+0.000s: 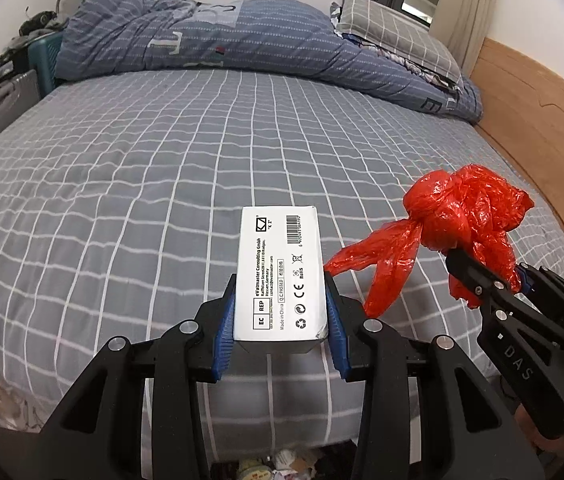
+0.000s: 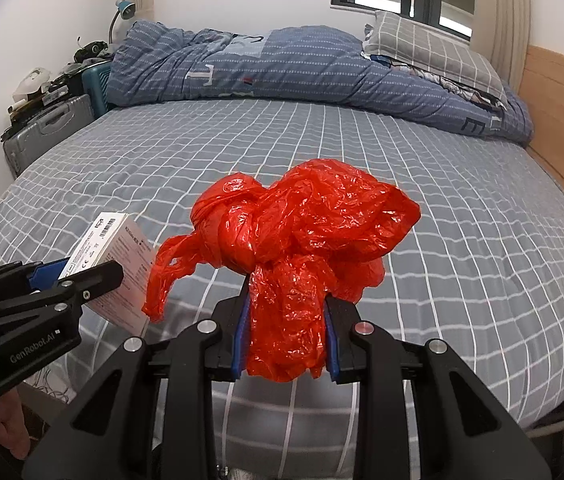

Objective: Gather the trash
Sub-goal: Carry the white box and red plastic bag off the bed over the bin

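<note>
A white printed carton box (image 1: 282,276) is clamped between the blue pads of my left gripper (image 1: 282,312), held above the near edge of the bed (image 1: 122,168). To its right, a knotted red plastic bag (image 1: 465,216) hangs from my right gripper (image 1: 481,276). In the right wrist view the red plastic bag (image 2: 301,240) bulges up out of my right gripper (image 2: 285,320), whose pads squeeze its lower folds. The white box (image 2: 118,256) and my left gripper (image 2: 70,280) show at the lower left there.
A folded blue quilt (image 1: 210,36) and a grey checked pillow (image 1: 397,32) lie at the far side of the bed. A wooden headboard (image 1: 537,120) runs along the right. A grey suitcase (image 2: 46,132) and clutter stand at the far left. Litter (image 1: 282,464) lies on the floor below the bed's edge.
</note>
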